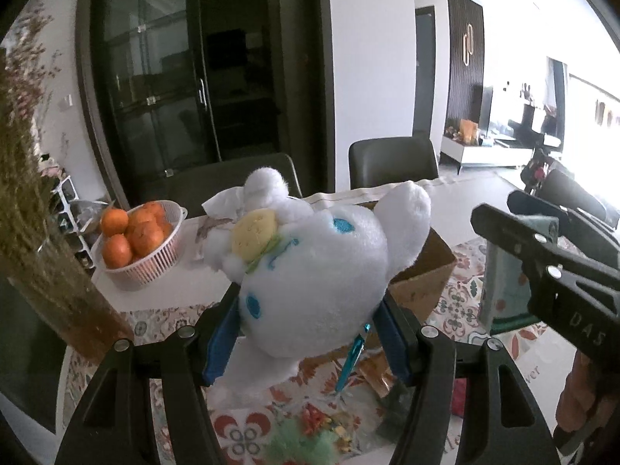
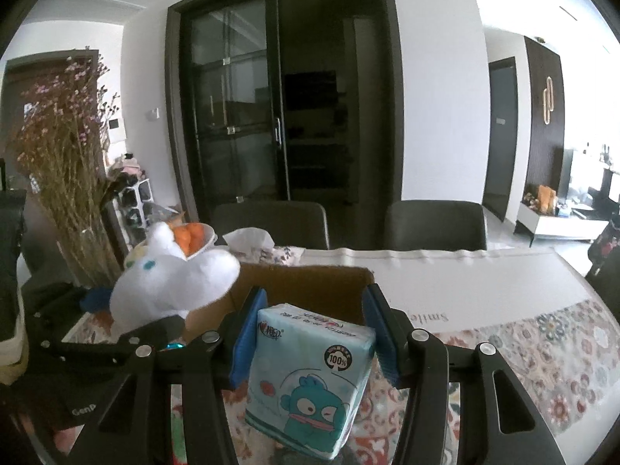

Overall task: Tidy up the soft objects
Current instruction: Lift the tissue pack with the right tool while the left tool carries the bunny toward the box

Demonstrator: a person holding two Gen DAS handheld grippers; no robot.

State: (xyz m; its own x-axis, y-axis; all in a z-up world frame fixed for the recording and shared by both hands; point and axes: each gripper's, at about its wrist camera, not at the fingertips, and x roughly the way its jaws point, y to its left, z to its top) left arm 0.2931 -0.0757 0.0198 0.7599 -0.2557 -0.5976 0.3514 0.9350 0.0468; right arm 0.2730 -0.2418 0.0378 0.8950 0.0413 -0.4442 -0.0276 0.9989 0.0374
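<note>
Your left gripper [image 1: 310,333] clamps the white plush toy [image 1: 314,271] above the cardboard box [image 2: 310,286]. Your right gripper [image 2: 310,333] squeezes the tissue pack [image 2: 310,379] just in front of that box.

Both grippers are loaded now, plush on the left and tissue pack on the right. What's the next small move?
Probably carry the left gripper forward and lower the white plush into the open cardboard box. The plush already hangs at the box's near-left edge, while the tissue pack in the right gripper sits short of the box.
</note>
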